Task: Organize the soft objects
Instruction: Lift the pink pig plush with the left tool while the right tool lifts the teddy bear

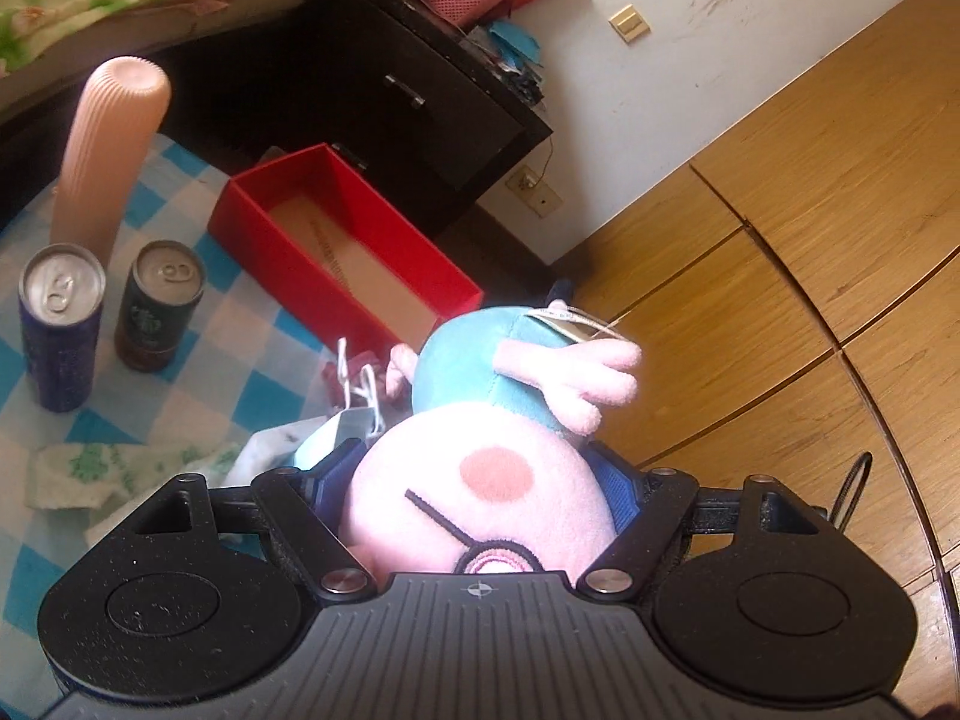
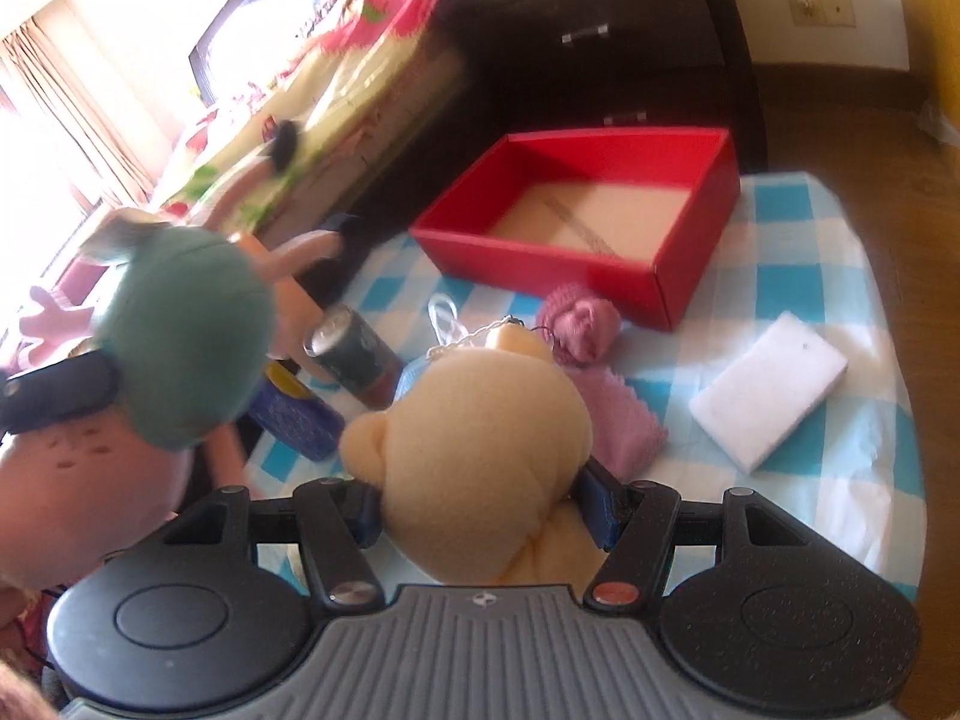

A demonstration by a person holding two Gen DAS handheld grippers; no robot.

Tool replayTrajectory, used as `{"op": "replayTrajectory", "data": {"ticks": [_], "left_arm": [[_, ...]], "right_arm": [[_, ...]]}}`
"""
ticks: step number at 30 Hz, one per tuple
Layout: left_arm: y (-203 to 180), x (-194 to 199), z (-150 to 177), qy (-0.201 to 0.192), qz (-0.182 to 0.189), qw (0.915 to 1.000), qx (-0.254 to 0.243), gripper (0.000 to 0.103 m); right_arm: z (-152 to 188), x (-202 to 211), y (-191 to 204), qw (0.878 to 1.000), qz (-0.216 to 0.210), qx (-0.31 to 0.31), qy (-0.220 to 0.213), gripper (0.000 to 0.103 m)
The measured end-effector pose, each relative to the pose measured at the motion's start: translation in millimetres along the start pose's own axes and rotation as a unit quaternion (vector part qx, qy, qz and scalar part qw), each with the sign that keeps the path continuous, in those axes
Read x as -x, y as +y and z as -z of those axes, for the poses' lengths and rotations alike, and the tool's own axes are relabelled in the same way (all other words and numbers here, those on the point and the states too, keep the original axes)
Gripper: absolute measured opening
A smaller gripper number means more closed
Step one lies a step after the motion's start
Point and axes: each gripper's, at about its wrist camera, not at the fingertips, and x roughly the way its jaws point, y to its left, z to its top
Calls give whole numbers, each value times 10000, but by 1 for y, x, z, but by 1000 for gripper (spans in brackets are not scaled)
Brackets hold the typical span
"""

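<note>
Between left gripper [image 1: 480, 474] jaws, pig plush [image 1: 480, 450], feet outward

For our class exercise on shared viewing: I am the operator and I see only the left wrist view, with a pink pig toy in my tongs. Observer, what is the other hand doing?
Observer: The right tongs are shut on a cream bear plush, with a small chain at its top.
Operator: Is anything soft left on the cloth that I cannot see?
Observer: Yes. A white sponge block lies on the checked cloth, to the right of the bear in the right wrist view.
Operator: Anything nearer the red box?
Observer: A ball of pink yarn sits just in front of the red box, which shows nothing inside.
</note>
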Motion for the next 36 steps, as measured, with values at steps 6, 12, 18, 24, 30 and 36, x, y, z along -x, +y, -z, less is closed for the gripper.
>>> {"op": "replayTrajectory", "data": {"ticks": [6,12,18,24,30,36], "left_arm": [[-10,-25,-14,-228,274,9988,-345,70],[-11,-51,-5,229,-411,9960,-758,70],[-12,-79,57,1415,-691,9804,-1186,69],[-19,-135,68,1889,-1799,9491,-1768,72],[14,-171,86,2689,-2113,9284,-1450,71],[29,-158,72,2497,-1798,9470,-920,68]], "right_arm": [[-7,18,-5,9992,149,1,-365,40],[-7,5,-18,9994,302,-28,-193,40],[2,9,-35,9977,648,-164,-94,40],[4,26,-41,9960,746,-367,-320,40],[-1,27,-38,9968,611,-357,-371,40],[-8,23,-35,9975,496,-308,-408,40]]}}
